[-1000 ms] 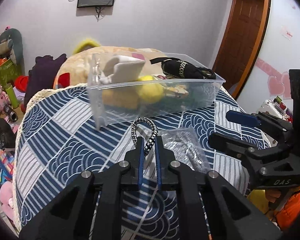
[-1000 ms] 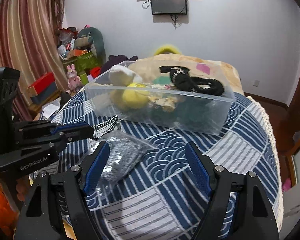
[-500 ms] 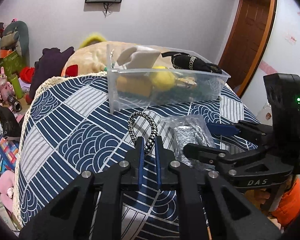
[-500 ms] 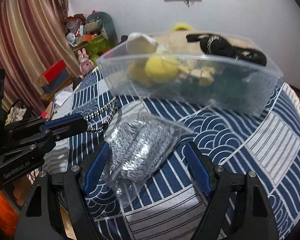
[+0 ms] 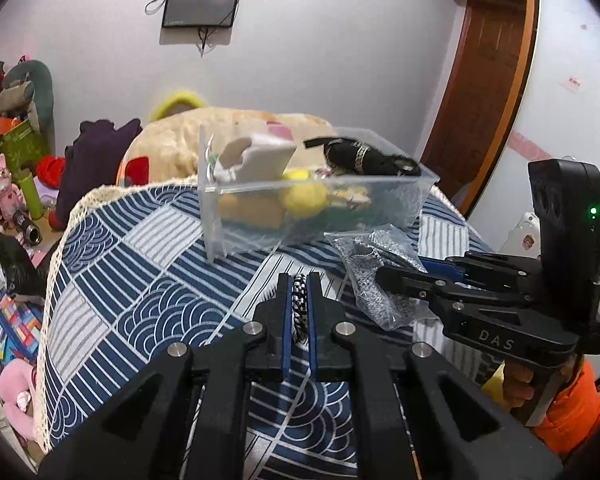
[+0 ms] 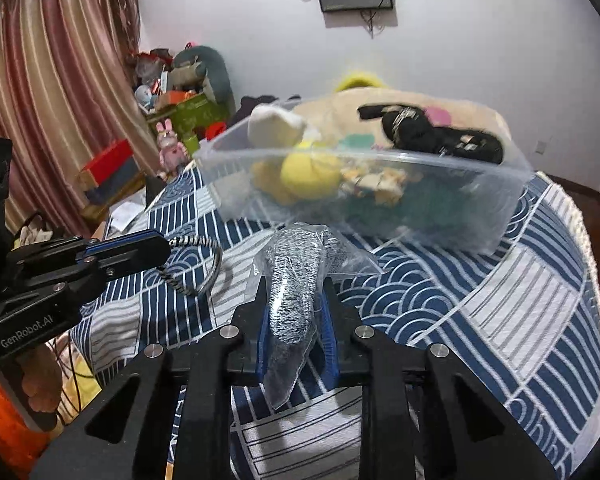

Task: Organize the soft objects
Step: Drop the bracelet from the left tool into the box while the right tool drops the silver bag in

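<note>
My left gripper (image 5: 299, 280) is shut on a black-and-white braided cord (image 5: 299, 308); in the right wrist view the cord's loop (image 6: 180, 284) hangs from the left gripper (image 6: 162, 246) over the cloth. My right gripper (image 6: 295, 282) is closing its jaws on a clear bag of speckled grey fabric (image 6: 296, 280), and the pads press its sides. The bag (image 5: 374, 264) sticks out past the right gripper (image 5: 384, 274) in the left wrist view. Behind both stands a clear plastic box (image 6: 460, 208) holding yellow, white and black soft toys.
A blue-and-white patterned cloth (image 5: 140, 280) covers the round table, with a lace edge at the left. A big beige plush (image 5: 172, 148) lies behind the box (image 5: 380, 216). Toys and boxes (image 6: 180, 112) crowd the floor to the left. A wooden door (image 5: 480, 100) is at the right.
The right gripper's jaws have come together on the bag of grey fabric, which now stands pinched between them. The left gripper keeps its hold on the cord and has stayed in place.
</note>
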`<state>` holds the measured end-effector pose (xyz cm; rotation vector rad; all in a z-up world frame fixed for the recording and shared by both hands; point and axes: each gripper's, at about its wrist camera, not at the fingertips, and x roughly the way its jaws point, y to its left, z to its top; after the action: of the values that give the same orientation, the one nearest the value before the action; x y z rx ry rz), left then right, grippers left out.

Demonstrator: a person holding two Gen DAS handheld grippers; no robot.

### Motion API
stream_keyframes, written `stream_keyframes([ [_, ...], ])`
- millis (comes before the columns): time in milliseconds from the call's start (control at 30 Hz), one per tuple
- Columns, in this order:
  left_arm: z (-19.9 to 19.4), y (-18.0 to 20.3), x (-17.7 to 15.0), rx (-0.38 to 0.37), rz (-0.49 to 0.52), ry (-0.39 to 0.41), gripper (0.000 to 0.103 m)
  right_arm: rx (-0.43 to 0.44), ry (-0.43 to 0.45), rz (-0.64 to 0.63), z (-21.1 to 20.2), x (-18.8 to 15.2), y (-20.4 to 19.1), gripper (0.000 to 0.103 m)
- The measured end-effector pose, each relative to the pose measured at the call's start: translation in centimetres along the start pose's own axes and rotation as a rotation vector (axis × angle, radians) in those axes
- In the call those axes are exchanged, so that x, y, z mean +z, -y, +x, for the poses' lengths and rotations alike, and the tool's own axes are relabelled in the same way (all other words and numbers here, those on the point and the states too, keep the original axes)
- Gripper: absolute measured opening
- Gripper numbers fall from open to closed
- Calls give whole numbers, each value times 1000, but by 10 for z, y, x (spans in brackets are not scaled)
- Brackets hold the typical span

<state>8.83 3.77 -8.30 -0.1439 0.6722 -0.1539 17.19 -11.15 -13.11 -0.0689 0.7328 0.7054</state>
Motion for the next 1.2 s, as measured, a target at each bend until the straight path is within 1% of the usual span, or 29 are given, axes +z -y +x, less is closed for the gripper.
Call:
stream_keyframes([
  [400, -17, 8, 23, -23, 18, 71, 5, -34, 119, 13, -30, 20, 7, 19],
  [667, -29, 2, 46, 1, 15, 136, 6, -63, 188, 16, -46, 33, 12, 19],
  [800, -33, -5, 62, 15, 2, 167, 5, -76, 212, 11, -49, 42, 15, 20],
  [933, -31, -12, 75, 19, -6, 181, 5, -89, 230, 4, -48, 53, 17, 19],
  [1200, -18, -16, 90, 40, -10, 202, 5, -105, 240, -14, -36, 76, 17, 19],
])
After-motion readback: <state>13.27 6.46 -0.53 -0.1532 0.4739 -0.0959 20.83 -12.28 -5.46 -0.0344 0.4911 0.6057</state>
